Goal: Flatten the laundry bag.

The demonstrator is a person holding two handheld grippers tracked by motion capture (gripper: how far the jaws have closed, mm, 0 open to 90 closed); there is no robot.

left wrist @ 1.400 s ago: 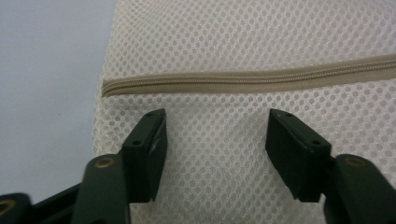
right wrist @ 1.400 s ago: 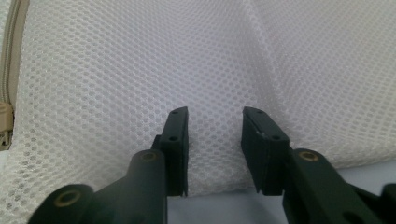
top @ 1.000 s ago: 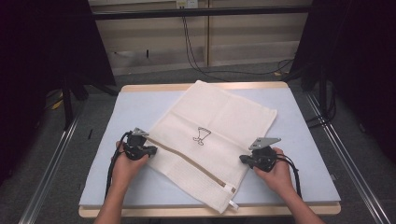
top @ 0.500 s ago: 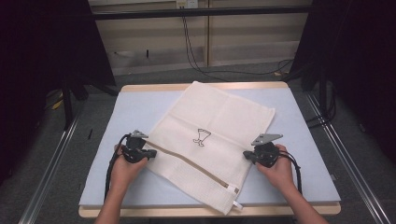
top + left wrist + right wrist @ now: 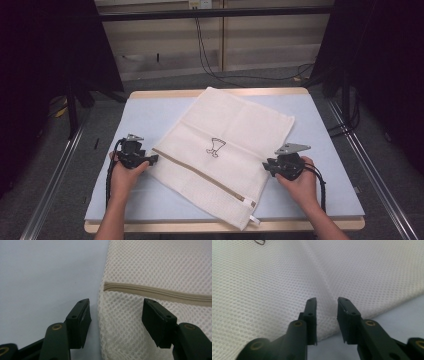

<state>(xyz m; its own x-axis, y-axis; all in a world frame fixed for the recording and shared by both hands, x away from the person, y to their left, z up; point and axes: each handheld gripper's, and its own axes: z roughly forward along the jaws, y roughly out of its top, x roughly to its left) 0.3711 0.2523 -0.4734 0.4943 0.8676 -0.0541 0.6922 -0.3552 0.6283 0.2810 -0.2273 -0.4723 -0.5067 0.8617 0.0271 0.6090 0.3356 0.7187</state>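
Pale blue surface [image 5: 150,120] carries white mesh laundry bag [image 5: 235,135], flat, frame centre.

Risk: bag edge snags on parted jaws during withdrawal, drags, wrinkles.

Left gripper [image 5: 115,322]: jaws just opened, wide apart; bag's left edge between them, zipper [image 5: 160,292] just beyond, no contact.

Right gripper [image 5: 327,315]: jaws just opened, narrow gap; bag's right edge lies under and beyond, ungripped.

mesh bag [image 5: 227,150] is cream open-weave cloth with a tan zipper [image 5: 160,293], counter [image 5: 150,120] matt pale blue, fingers [image 5: 80,320] matt black plastic
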